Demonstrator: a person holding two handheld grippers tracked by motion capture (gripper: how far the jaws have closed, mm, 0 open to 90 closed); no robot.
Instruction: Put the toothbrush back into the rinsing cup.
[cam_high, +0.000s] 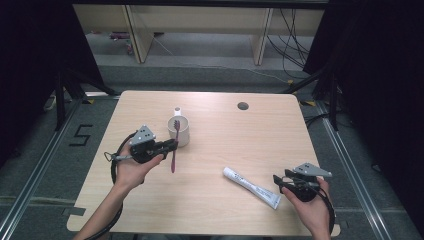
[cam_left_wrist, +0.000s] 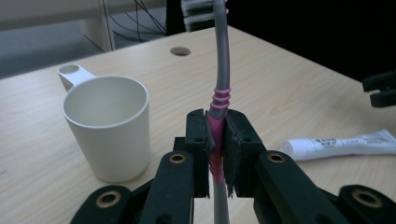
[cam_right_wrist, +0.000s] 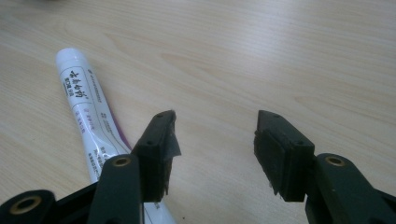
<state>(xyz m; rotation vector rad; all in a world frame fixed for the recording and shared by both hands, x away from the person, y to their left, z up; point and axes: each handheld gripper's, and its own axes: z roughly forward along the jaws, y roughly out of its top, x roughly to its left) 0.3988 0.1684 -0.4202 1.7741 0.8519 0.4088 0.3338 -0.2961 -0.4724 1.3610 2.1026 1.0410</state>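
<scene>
A: What is held by the left gripper (cam_high: 172, 145)?

B: A toothbrush (cam_high: 174, 145) is clamped between its jaws. In the left gripper view the pink part of the handle (cam_left_wrist: 215, 135) is seen pressed between the two black pads (cam_left_wrist: 198, 140), with the grey neck rising above them and the white bristles cut off by the top edge. The jaws are clenched tightly on it.

A: Where is the toothbrush placed in relation to the cup?

B: From the high view, the brush is held upright above the worktop (cam_high: 215, 200), just beside the white cup (cam_high: 180, 131); its head is seen against the cup's rim, while the lower end of the handle hangs below the jaws. Whether the brush touches the cup cannot be told. In the left gripper view the cup (cam_left_wrist: 108, 130) is seen empty, with its handle turned toward the far side.

A: And the right gripper (cam_high: 278, 182)?

B: Its jaws are spread apart with nothing between them. In the right gripper view bare wood is seen in the gap, and a white toothpaste tube (cam_right_wrist: 88, 112) is seen lying flat beside one jaw, partly covered by it.

A: Is the tube touched?

B: That cannot be told. From the high view the tube (cam_high: 251, 187) lies slantwise on the worktop, its near end close to the released jaws.
</scene>
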